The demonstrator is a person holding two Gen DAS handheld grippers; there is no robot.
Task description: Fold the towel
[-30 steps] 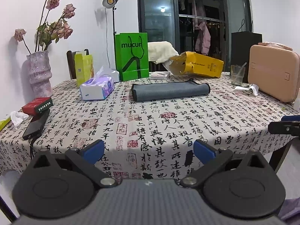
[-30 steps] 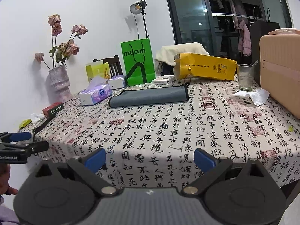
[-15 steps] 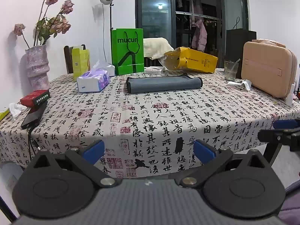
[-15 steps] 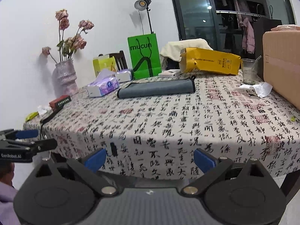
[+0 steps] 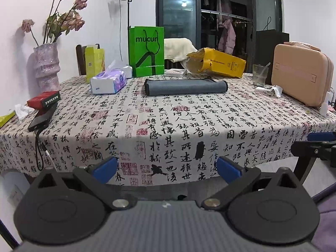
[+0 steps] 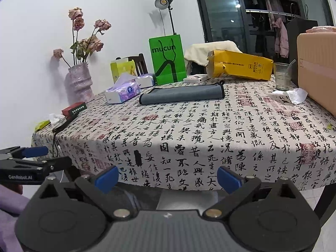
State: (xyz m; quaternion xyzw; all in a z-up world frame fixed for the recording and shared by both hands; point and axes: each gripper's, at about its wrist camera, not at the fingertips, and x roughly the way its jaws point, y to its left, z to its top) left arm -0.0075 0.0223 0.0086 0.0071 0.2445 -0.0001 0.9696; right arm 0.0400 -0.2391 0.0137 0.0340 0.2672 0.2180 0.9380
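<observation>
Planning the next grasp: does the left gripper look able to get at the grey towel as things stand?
Probably yes. The left gripper is open at the table's near edge, and the tablecloth between it and the grey towel is bare; the tissue pack sits off to one side.

Folded grey towel on patterned desk, frame centre.
Right tongs agape at bottom; left tongs lower left; green bag behind towel.
</observation>
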